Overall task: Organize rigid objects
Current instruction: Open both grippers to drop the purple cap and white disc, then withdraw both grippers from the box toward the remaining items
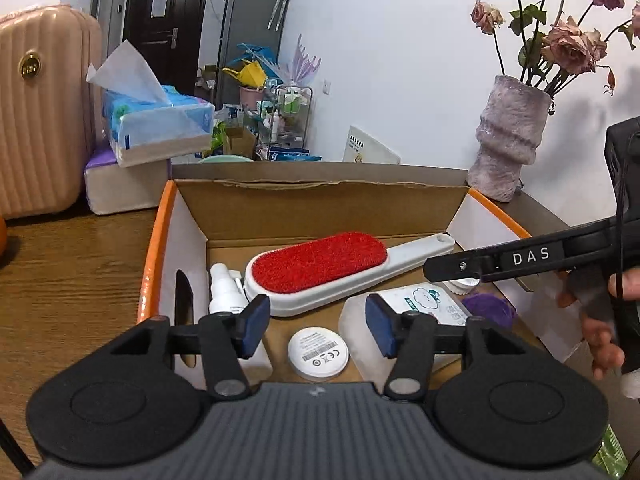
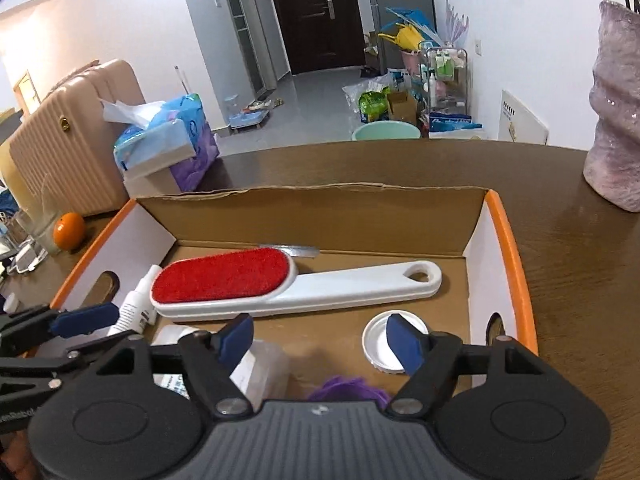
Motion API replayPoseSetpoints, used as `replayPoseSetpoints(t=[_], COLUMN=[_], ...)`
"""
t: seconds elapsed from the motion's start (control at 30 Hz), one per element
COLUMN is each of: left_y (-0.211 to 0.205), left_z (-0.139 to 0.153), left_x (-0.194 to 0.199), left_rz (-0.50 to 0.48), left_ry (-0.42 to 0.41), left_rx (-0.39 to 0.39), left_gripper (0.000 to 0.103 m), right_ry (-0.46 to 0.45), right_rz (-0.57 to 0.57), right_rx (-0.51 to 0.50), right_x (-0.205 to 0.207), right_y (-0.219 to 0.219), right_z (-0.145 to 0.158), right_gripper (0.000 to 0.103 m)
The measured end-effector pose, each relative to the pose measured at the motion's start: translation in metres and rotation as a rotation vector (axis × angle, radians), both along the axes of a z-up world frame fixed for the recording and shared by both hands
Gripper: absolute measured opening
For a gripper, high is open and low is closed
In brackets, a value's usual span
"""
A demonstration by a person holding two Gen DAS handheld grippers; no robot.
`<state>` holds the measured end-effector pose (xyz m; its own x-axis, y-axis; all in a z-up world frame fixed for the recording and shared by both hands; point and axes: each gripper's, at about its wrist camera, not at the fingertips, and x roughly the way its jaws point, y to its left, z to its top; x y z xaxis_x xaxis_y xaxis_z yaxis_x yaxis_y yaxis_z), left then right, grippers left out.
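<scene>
A cardboard box [image 2: 516, 248] sat on the brown bench [image 2: 580, 280]. Inside lay a lint brush [image 2: 280, 284] with a red pad and a long white handle. Its long side ran across the box, left to right, with the red end on the left and the handle hole on the right.

The left tongs [image 1: 316, 322] were wide open and held nothing. They hung over the near left part of the box. A round white disc [image 1: 318, 354] lay right below the gap. A small spray bottle [image 1: 224, 292] stood just to the left, and the brush's red end was just ahead.

The right tongs [image 2: 322, 340] were open too, and empty. A white lid [image 2: 380, 346] lay under the right finger, and something purple [image 2: 348, 386] sat close in front. The brush handle lay just past them, sideways to the fingers.

Both tongs were near the brush. The left was nearer the red end and the right nearer the handle. I could not tell which thing would be picked next.
</scene>
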<state>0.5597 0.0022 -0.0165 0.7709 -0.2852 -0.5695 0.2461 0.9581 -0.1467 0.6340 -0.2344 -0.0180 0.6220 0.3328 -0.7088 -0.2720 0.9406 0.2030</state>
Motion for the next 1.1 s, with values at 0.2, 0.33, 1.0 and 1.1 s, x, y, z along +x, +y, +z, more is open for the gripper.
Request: replayPoseSetpoints(t=[0.2, 0.33, 1.0, 1.1], left_y=[0.000, 0.001, 0.011, 0.012], left_z=[0.001, 0.010, 0.125, 0.125], left_x=[-0.009, -0.021, -0.213, -0.253], left_rz=[-0.009, 0.024, 0.062, 0.073], left_ry=[-0.009, -0.005, -0.291, -0.342], left_rx=[0.001, -0.005, 0.011, 0.002], left_gripper=[0.055, 0.060, 0.096, 0.100], right_ry=[-0.036, -0.042, -0.284, -0.360], right_rz=[-0.017, -0.019, -0.027, -0.027], right_rx=[-0.039, -0.035, -0.047, -0.053], right_x=[-0.007, -0.017, -0.207, -0.248], right_y=[-0.003, -0.008, -0.032, -0.031], right_z=[0.003, 0.008, 0.114, 0.116], right_gripper=[0.073, 0.072, 0.079, 0.080])
